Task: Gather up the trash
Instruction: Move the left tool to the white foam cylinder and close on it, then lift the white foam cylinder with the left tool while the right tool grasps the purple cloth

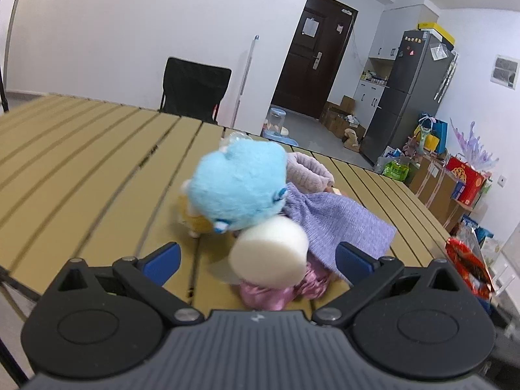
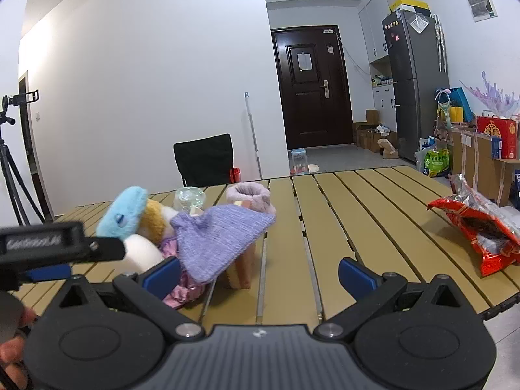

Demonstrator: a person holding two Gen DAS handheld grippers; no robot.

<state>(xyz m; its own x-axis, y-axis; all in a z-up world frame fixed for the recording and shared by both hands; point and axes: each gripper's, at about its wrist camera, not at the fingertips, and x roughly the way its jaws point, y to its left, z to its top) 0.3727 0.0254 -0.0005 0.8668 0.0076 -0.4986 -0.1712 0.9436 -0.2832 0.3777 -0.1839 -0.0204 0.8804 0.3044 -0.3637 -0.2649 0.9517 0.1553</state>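
A heap lies on the slatted table (image 1: 97, 169): a blue plush toy (image 1: 239, 185), a purple knit cloth (image 1: 338, 224), a pink crumpled cloth (image 1: 276, 292) and a white foam roll (image 1: 271, 253). My left gripper (image 1: 258, 260) is open, its blue pads wide on either side of the blurred white roll, not touching it. A torn red snack bag (image 2: 481, 230) lies at the table's right edge. My right gripper (image 2: 260, 276) is open over bare slats, between the purple cloth (image 2: 217, 237) and the bag. One of the left gripper's fingers (image 2: 104, 247) reaches the white roll (image 2: 143, 253).
A clear bottle (image 2: 190, 198) and a fuzzy pink slipper (image 2: 250, 198) sit behind the heap. A black chair (image 2: 204, 159) stands past the far edge, a tripod (image 2: 13, 169) at the left. A hand (image 2: 13, 351) shows at the lower left. Boxes and bags (image 2: 487, 149) line the right wall.
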